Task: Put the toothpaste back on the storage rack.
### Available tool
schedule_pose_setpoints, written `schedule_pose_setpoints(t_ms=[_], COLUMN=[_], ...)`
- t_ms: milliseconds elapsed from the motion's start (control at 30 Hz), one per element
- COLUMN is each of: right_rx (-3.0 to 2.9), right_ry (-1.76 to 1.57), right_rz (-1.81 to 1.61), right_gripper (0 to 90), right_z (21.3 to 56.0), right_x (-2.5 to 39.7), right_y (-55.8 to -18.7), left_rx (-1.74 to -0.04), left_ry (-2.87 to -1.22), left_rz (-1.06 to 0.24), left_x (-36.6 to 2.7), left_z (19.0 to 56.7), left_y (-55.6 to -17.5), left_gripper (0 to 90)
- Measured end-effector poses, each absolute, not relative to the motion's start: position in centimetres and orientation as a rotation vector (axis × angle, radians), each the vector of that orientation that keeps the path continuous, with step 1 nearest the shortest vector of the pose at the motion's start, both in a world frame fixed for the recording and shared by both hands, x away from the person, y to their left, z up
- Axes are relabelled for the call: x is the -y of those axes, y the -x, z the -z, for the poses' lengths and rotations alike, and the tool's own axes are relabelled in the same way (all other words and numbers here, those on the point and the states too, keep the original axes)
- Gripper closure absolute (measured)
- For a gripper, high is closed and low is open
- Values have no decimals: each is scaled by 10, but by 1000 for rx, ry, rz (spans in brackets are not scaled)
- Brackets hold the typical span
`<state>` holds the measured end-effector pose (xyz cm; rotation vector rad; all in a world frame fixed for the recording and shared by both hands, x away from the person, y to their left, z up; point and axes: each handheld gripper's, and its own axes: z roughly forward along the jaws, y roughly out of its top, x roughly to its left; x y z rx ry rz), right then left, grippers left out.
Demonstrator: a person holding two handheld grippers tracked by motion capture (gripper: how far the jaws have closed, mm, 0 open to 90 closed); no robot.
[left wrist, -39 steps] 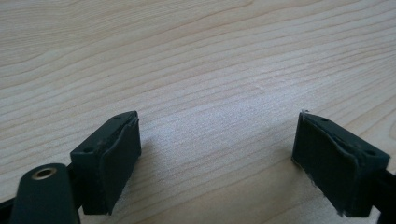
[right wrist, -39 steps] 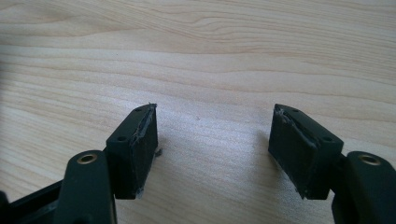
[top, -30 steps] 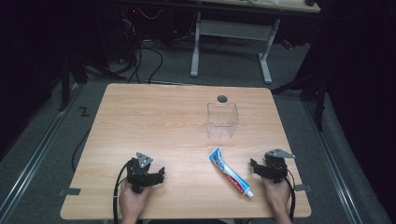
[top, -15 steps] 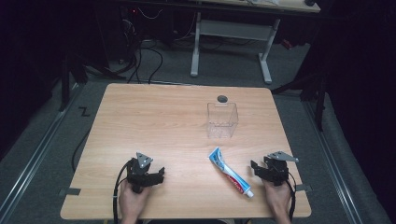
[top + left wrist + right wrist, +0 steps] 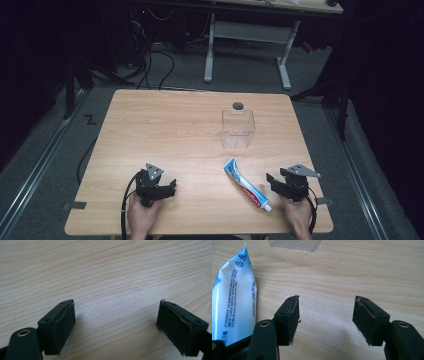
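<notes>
Jaws on both of my grippers stand wide apart with nothing between them. On my left gripper (image 5: 116,322) I see bare wood grain in the gap, the two black pads low over the worktop (image 5: 165,130). In the high view that left gripper (image 5: 169,187) sits near the front edge on the left side, the hand (image 5: 141,216) behind it coming in from the bottom, a cable looping back from it toward the edge.

My right gripper (image 5: 325,320) is just as open. Through its own camera the toothpaste tube (image 5: 234,297) lies just to the left of the left jaw, its flat crimped end pointing away from me, blue and white with small print along its side. I cannot tell from that view whether the jaw touches the tube; it is at least close beside it. At the top of the same view I catch the lower edge of the clear box (image 5: 294,245).

From above, the right gripper (image 5: 274,182) sits near the front right corner of the worktop, held by the other hand (image 5: 298,215). The toothpaste tube (image 5: 247,184) lies flat at a slant just to the left of it, cap end toward the front edge, crimped end toward the clear box (image 5: 238,130). That box stands upright and open-topped behind the tube, near it but not touching. A small dark round hole (image 5: 238,105) sits in the worktop just behind the box.
</notes>
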<state>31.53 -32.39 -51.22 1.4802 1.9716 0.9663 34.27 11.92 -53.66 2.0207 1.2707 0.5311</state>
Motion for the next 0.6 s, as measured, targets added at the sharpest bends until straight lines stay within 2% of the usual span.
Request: schedule_pose_setpoints(t_ms=[267, 600], right_rx=[-1994, -1996], right_ry=[-1445, -1453], right_rz=[-993, -1094], right_gripper=[394, 370], right_z=[501, 488], right_x=[316, 310], right_y=[-307, -303], left_rx=[-1271, -1271], left_ry=[-2020, -2021], left_rz=[-531, -531], left_x=[-119, -119], left_z=[537, 537], left_y=[-343, -343], left_gripper=[157, 157])
